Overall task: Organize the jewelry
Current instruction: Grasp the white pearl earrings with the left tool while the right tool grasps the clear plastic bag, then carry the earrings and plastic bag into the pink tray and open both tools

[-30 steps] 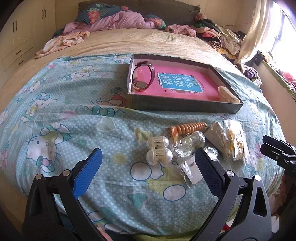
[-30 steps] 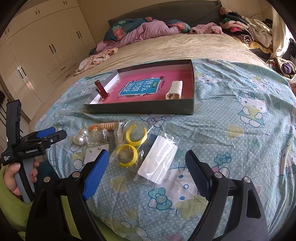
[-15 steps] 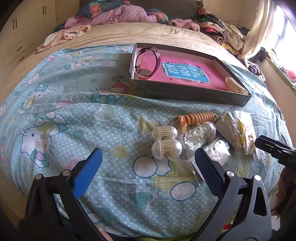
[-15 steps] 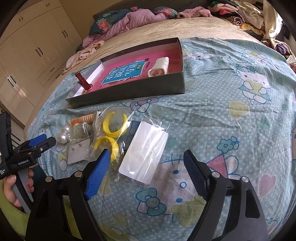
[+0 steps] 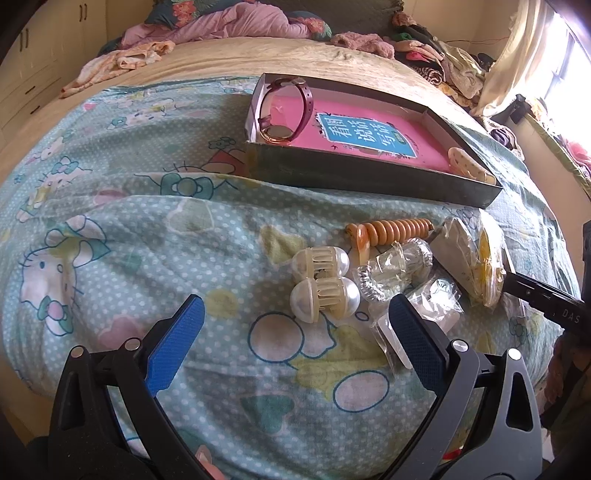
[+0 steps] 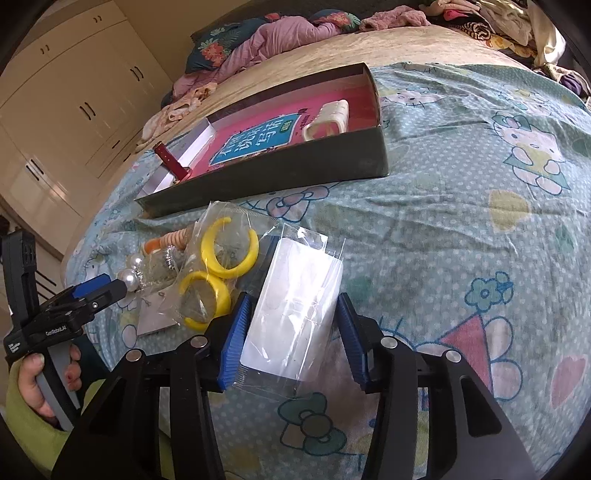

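Observation:
A dark box with a pink lining (image 5: 369, 173) (image 6: 280, 173) lies on the bed and holds a maroon watch (image 5: 291, 110) and a cream clip (image 6: 327, 120). In front of it lie two pearl clips (image 5: 323, 280), an orange coil tie (image 5: 391, 230), a yellow earring bag (image 6: 218, 266) and a white card in a clear bag (image 6: 295, 317). My right gripper (image 6: 291, 325) straddles the white card bag, pads close beside it, narrowed but open. My left gripper (image 5: 291, 325) is open and empty, just short of the pearl clips.
A Hello Kitty sheet (image 5: 110, 221) covers the near bed. Pillows and crumpled clothes (image 5: 229, 26) lie at the far end. Wardrobes (image 6: 74, 92) stand left. More small clear bags (image 5: 406, 266) lie beside the pearl clips.
Both grippers have moved forward and down toward the items. The right gripper's jaws have narrowed around the white card bag. The left gripper has stayed wide open.

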Action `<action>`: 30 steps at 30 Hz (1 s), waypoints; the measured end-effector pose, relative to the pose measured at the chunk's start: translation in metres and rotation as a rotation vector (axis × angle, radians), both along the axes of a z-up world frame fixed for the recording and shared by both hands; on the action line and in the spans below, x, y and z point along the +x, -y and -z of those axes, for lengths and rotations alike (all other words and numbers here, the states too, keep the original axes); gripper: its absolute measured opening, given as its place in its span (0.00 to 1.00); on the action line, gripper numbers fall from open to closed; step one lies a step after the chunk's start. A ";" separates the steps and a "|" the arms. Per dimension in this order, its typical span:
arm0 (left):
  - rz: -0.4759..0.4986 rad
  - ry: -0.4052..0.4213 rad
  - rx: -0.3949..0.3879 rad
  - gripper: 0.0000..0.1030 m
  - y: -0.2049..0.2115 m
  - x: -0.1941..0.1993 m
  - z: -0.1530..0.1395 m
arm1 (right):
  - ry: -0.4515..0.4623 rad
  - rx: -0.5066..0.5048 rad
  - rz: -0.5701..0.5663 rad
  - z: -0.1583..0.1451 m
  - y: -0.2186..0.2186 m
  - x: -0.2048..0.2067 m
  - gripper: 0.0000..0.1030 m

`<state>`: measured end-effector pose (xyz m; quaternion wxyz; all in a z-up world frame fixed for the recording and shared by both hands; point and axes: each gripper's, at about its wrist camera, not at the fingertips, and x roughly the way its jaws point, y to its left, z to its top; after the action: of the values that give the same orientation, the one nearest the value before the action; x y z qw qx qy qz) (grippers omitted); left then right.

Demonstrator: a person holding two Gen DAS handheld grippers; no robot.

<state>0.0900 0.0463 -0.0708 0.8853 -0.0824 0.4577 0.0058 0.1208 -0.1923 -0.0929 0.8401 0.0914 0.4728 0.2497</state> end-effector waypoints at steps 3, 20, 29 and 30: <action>0.013 -0.004 -0.011 0.79 0.002 0.003 0.002 | 0.002 0.012 0.011 -0.002 0.007 0.000 0.41; 0.043 0.045 -0.090 0.29 0.000 -0.003 -0.010 | 0.050 0.033 0.041 -0.013 0.024 0.000 0.39; 0.008 0.061 -0.043 0.29 -0.009 -0.012 -0.024 | 0.104 0.040 0.040 -0.032 0.024 -0.003 0.39; 0.007 0.065 -0.036 0.29 -0.009 -0.012 -0.026 | 0.109 0.042 0.038 -0.033 0.024 -0.003 0.39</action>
<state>0.0778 0.0550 -0.0449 0.8981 -0.0970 0.4289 -0.0082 0.1176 -0.2163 -0.0594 0.8672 0.1042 0.4191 0.2479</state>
